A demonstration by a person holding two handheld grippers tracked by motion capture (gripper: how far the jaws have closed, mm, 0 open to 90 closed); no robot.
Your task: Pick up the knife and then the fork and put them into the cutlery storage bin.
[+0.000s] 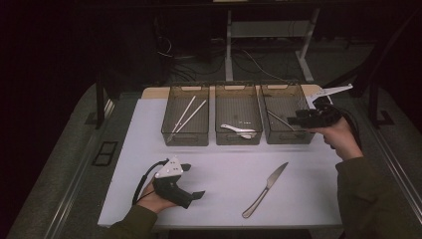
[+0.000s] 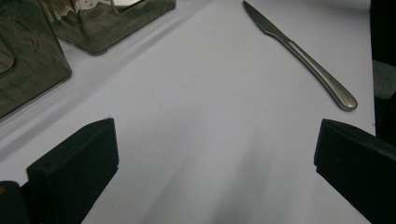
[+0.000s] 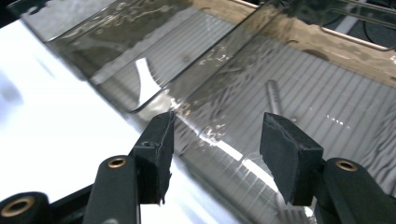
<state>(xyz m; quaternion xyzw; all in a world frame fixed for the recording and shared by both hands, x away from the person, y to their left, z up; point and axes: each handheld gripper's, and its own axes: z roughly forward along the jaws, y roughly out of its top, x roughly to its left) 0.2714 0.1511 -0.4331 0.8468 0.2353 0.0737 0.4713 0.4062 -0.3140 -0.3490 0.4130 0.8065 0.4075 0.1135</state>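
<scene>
Where the white table (image 1: 149, 149) runs back toward the far edge, three clear bins stand in a row: left bin (image 1: 185, 137) with two white sticks (image 1: 188, 115), middle bin (image 1: 238, 137) with white spoons (image 1: 239, 130), right bin (image 1: 286, 138) with a metal utensil (image 1: 279, 119). Right gripper (image 1: 297, 118) hangs at the right bin's near right corner, jaws moderately apart, empty. Left gripper (image 1: 196, 195) rests low at the near left, jaws wide, empty. A metal knife (image 1: 265, 189) lies loose on the table near the front, well apart from both.
</scene>
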